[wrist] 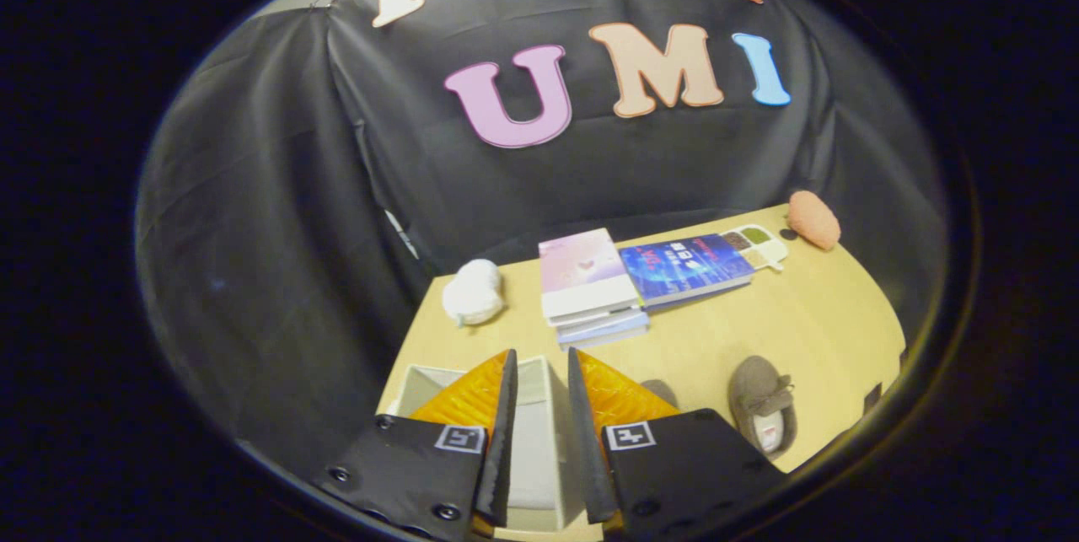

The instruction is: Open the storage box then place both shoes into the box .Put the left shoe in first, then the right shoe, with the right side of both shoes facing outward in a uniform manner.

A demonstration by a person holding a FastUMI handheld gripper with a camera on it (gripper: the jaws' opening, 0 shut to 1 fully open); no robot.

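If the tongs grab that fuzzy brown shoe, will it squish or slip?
The brown shoe looks soft and fuzzy, so it would probably squash a bit rather than slip. It looks light for its size. It sits flat on the table, so a push should slide it, not roll it. The tongs are open above the white storage box, holding nothing.
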